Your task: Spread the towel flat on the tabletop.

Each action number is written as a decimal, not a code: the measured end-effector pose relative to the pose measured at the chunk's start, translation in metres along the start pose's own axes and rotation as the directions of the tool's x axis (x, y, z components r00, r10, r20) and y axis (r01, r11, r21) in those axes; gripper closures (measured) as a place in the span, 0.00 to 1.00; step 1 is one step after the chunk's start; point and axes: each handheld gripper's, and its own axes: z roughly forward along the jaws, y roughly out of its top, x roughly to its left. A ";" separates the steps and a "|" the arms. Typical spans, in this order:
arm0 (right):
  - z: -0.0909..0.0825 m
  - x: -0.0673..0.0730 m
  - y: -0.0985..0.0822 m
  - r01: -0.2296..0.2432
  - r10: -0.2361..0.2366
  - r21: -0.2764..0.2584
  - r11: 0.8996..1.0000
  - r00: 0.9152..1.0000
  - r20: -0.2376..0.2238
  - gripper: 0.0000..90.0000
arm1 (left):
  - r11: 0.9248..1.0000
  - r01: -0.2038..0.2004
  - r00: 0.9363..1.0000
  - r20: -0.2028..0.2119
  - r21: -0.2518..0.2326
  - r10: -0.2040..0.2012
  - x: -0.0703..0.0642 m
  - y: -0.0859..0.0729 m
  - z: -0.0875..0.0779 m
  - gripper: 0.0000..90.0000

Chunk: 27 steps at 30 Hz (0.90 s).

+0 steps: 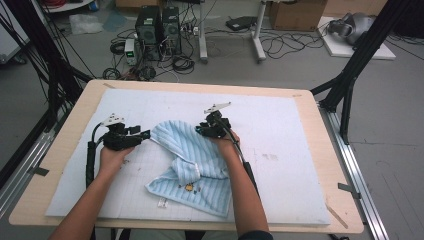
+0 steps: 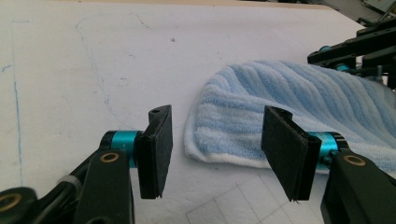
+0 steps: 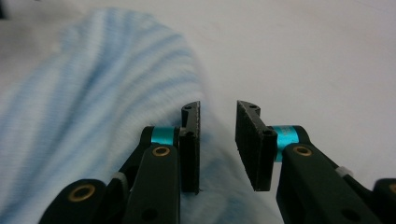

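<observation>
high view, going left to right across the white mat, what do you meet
left gripper → light blue striped towel → right gripper at the towel's far edge → bare white mat → wooden table edge

A towel (image 1: 192, 165) in pale blue with lighter, almost white stripes is being shown on a white mat (image 1: 290, 145); a white edge band is being seen along the towel's near hem in the left gripper view, and a small yellow and dark motif is being displayed near the towel's front edge. The mat is being marked by faint blue pen lines and a thin grey grid to the left of the towel. The table (image 1: 65, 145) around the mat is being shown in light wood. Beside the towel, the left gripper (image 2: 215, 149) and right gripper (image 3: 217, 144) are being seen in black with turquoise collars and brass-coloured rivets.
</observation>
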 end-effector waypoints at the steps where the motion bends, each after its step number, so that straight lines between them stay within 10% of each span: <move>1: 0.000 0.003 0.001 0.012 -0.012 -0.004 1.000 1.000 -0.014 0.78 | 1.000 0.004 1.000 -0.001 -0.001 -0.004 0.000 0.000 0.000 0.49; 11: 0.009 0.033 0.001 0.142 -0.135 0.098 0.985 0.988 -0.077 0.62 | 1.000 0.004 1.000 -0.003 -0.003 -0.004 0.000 0.000 0.000 0.49; 15: 0.008 0.037 0.002 0.146 -0.139 0.118 0.982 0.988 -0.064 0.80 | 1.000 0.003 1.000 -0.002 0.000 -0.003 0.000 0.000 0.000 0.49; 18: 0.005 0.042 0.004 0.232 -0.228 0.132 0.964 0.973 -0.045 0.94 | 1.000 0.006 1.000 -0.001 -0.001 -0.006 0.000 0.000 -0.001 0.49; 20: -0.001 0.047 0.008 0.263 -0.270 0.142 0.954 0.962 0.038 0.95 | 1.000 0.005 1.000 -0.002 0.000 -0.005 0.000 0.000 -0.001 0.49; 27: -0.052 0.030 0.021 0.190 -0.178 -0.007 0.982 0.932 0.316 0.94 | 1.000 0.004 1.000 -0.001 -0.001 -0.004 0.000 0.000 -0.001 0.49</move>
